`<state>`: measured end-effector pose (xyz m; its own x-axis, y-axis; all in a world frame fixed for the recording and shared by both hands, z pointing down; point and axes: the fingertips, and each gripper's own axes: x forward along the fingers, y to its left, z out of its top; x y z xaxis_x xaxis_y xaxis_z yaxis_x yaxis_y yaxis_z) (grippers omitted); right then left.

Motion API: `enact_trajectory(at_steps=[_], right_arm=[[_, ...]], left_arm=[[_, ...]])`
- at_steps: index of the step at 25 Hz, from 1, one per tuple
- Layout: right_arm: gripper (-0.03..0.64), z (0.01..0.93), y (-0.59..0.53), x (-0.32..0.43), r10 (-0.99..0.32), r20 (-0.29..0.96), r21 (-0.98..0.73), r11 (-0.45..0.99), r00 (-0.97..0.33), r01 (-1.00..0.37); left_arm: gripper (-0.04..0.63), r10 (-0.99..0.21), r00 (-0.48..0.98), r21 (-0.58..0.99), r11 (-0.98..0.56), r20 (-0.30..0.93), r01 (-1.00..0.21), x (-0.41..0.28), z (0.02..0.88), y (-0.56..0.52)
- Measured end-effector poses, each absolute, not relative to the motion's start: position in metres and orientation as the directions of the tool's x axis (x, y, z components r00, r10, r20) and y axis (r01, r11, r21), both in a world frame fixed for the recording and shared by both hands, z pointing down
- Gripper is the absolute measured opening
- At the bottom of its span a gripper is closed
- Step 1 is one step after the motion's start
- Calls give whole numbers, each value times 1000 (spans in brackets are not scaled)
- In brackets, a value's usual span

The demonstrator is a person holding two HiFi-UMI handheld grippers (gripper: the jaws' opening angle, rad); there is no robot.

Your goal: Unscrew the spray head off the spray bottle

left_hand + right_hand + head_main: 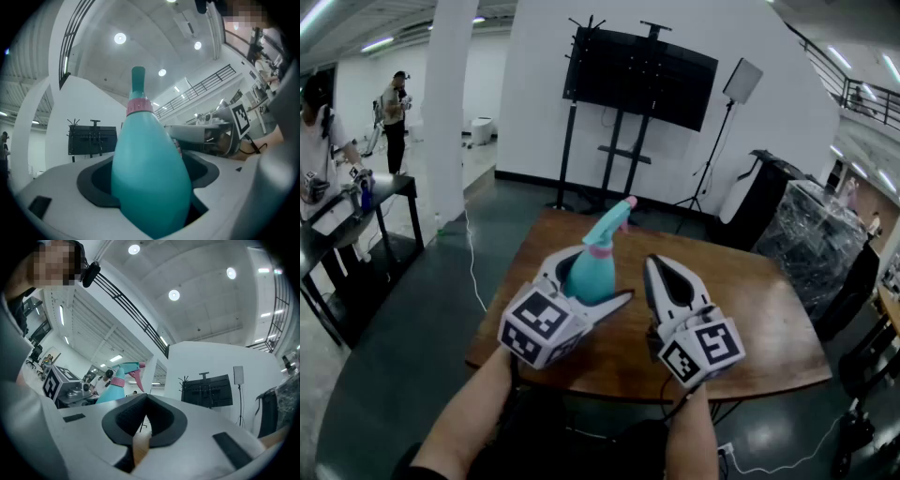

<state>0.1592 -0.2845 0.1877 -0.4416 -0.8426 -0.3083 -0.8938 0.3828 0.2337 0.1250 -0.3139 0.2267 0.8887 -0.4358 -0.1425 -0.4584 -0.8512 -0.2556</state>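
Note:
A teal spray bottle (589,270) with a pink collar (600,249) and a teal spray head (615,217) is held tilted above the wooden table (769,300). My left gripper (591,279) is shut on the bottle's body. In the left gripper view the bottle (150,159) fills the space between the jaws, and its collar (139,107) points up. My right gripper (653,266) hangs just right of the bottle, apart from it, shut and empty. In the right gripper view the jaws (146,398) meet, and the spray head (130,369) with its pink trigger shows at the left.
A dark screen on a stand (642,75) and a light on a tripod (741,82) stand behind the table. Two people are by a black table (389,187) at the far left. Wrapped equipment (816,234) sits at the right. A white cable (473,272) runs over the floor.

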Motion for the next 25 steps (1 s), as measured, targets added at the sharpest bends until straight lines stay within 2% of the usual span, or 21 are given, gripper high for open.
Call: enact_trajectory(at_steps=[16, 25], right_arm=[[5, 189, -264, 172, -840, -332, 205, 381, -430, -902], [12, 191, -237, 133, -744, -306, 212, 555, -594, -804]], left_arm=[[421, -421, 898, -263, -859, -128, -440, 139, 234, -296], [421, -455, 887, -305, -836, -79, -456, 147, 254, -290]])
